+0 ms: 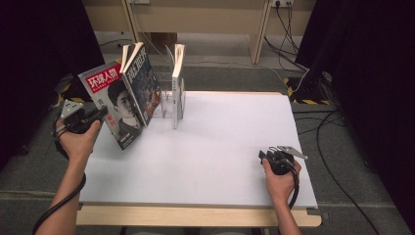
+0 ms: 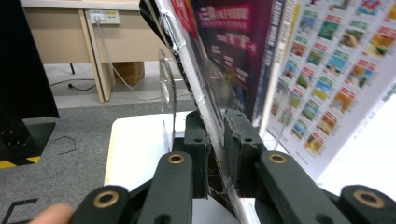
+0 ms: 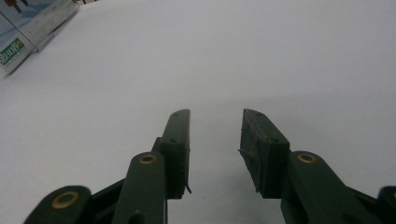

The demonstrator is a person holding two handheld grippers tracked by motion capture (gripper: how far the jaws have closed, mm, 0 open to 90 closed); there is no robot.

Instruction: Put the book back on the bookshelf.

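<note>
A magazine point(image 1: 110, 105) with a red title band and a portrait cover tilts over the table's left edge, its lower corner on the white table point(image 1: 220, 137). My left gripper point(image 1: 100, 113) is shut on its left edge. In the left gripper view that thin, plastic-wrapped edge point(image 2: 196, 84) runs between the two pads of the left gripper point(image 2: 215, 135). A second, dark-covered magazine point(image 1: 142, 83) leans just behind it. My right gripper point(image 1: 264, 155) rests low on the table at the right. Its jaws point(image 3: 215, 121) stand open with bare tabletop between them.
A clear acrylic rack point(image 1: 169, 100) stands at the table's far left, with a thin white book point(image 1: 178, 73) upright in it. Its clear divider point(image 2: 167, 88) rises just left of my jaws. A book corner point(image 3: 23, 32) lies far left. Cables trail on the floor at the right.
</note>
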